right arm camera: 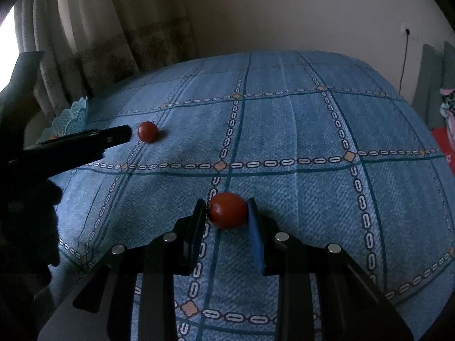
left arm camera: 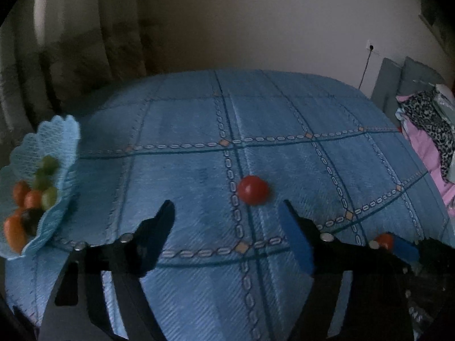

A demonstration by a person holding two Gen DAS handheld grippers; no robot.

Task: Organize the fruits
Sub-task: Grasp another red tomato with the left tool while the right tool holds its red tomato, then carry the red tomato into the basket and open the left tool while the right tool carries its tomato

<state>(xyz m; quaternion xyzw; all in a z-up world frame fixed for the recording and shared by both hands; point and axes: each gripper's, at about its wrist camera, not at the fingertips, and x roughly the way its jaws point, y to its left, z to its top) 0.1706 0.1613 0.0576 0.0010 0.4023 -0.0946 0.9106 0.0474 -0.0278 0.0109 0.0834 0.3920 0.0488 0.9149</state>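
Right now the right gripper (right arm camera: 227,213) has its fingers pressed in on a cherry tomato (right arm camera: 228,210), one black finger on the fruit's left and the blue-padded one on its right. The tomato sits low against the blue patterned tablecloth (right arm camera: 298,130), and I cannot tell whether it has been lifted off the surface or is resting on it.

The left gripper (left arm camera: 227,213) has its fingers spread wide with nothing between them. A second cherry tomato (left arm camera: 253,189) lies loose on the cloth just beyond its fingertips, roughly in line with the gap. At the left edge of the surface stands a scalloped light-blue fruit bowl (left arm camera: 61,130), which holds green grapes (left arm camera: 45,182) and several small orange fruits (left arm camera: 28,199); it looks like the place where both tomatoes belong.

Several things could go wrong from here. The held tomato is round, smooth and soft: too firm a squeeze could split it, while too light a one could let it slip out during the carry. The loose tomato could roll away if a finger nudges it before both close, as the cloth gives nothing to stop it. The bowl sits near the edge, so a clumsy drop could tip it.
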